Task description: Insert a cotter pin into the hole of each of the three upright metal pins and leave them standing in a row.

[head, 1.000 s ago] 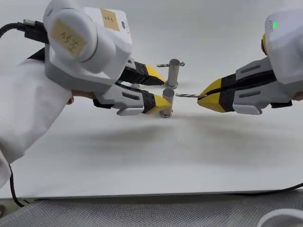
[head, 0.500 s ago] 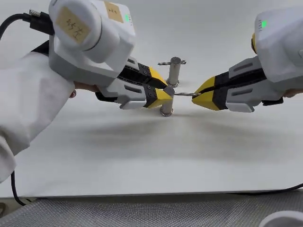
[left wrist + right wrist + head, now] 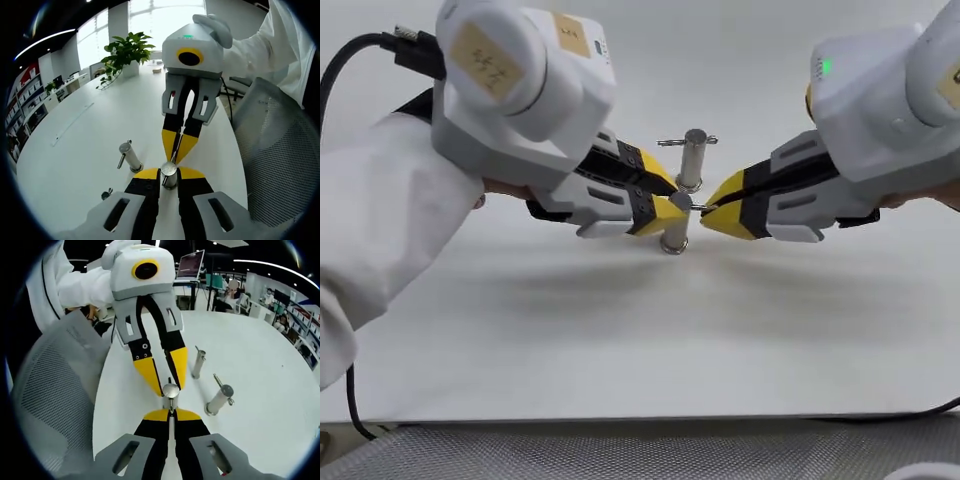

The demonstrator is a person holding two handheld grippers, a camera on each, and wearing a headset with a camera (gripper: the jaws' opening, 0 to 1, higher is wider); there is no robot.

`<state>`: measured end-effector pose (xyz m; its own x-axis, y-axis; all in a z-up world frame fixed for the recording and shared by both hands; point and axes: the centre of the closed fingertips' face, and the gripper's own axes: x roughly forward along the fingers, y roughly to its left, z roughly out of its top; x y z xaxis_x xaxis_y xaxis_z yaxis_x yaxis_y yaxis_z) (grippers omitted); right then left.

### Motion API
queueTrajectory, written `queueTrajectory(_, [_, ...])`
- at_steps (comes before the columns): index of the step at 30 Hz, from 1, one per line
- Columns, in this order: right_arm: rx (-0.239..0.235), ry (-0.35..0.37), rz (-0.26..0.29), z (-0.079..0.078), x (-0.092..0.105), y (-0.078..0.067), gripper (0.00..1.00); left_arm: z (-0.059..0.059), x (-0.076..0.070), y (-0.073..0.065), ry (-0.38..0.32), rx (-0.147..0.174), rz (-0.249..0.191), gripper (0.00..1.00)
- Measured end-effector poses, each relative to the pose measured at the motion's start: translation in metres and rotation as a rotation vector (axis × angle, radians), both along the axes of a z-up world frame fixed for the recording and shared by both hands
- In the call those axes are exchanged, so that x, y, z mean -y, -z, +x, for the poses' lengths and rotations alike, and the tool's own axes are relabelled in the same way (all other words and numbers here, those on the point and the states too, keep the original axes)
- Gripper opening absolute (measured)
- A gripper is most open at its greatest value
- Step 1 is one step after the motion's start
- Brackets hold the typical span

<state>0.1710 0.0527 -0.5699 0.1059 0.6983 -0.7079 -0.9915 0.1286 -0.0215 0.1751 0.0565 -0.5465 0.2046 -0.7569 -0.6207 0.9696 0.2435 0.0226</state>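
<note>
Cotter at the pin, held from both sides.
The left gripper [image 3: 668, 200] has its jaws closed round the upper part of the near pin [image 3: 673, 233], steadying it upright on the bench [image 3: 620, 330]. The right gripper [image 3: 712, 208] has its jaws pinched tight on a cotter [image 3: 697, 207], whose free end pokes out of the jaw tips at the pin's top. Beyond the left jaws stands a second pin [image 3: 692, 160], already cottered. The cotter looks thin, light and springy, apt to swivel in the jaws, so grip near its loop. The pin looks stiff, smooth and tippy, best held below its hole.
</note>
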Motion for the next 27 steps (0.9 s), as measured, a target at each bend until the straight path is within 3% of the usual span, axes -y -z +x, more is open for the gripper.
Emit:
queueTrajectory(10, [0.003, -0.069, -0.043, 0.001, -0.005, 0.001, 0.0, -0.003, 0.002, 0.0, 0.0, -0.002, 0.008, 0.1])
queueTrajectory(16, [-0.009, -0.056, -0.035, 0.001, -0.004, 0.0, 0.0, -0.002, 0.002, 0.001, -0.014, -0.02, 0.0, 0.1])
queueTrajectory(18, [0.0, -0.049, -0.022, 0.002, -0.005, -0.002, 0.06, -0.001, 0.001, 0.001, -0.01, -0.013, -0.005, 0.1])
queueTrajectory(19, [0.006, -0.045, -0.019, 0.002, -0.005, -0.003, 0.13, 0.0, 0.001, 0.0, -0.006, 0.007, -0.008, 0.11])
queueTrajectory(21, [0.013, -0.038, -0.015, 0.003, -0.005, -0.004, 0.17, 0.002, -0.001, -0.001, -0.025, 0.015, -0.016, 0.17])
queueTrajectory(24, [0.001, -0.003, 0.003, 0.004, -0.004, -0.005, 0.15, 0.003, -0.005, -0.003, -0.039, 0.021, -0.032, 0.36])
queueTrajectory(27, [-0.03, 0.055, 0.049, 0.005, -0.006, -0.008, 0.17, 0.0, -0.013, -0.003, -0.061, 0.006, -0.038, 0.45])
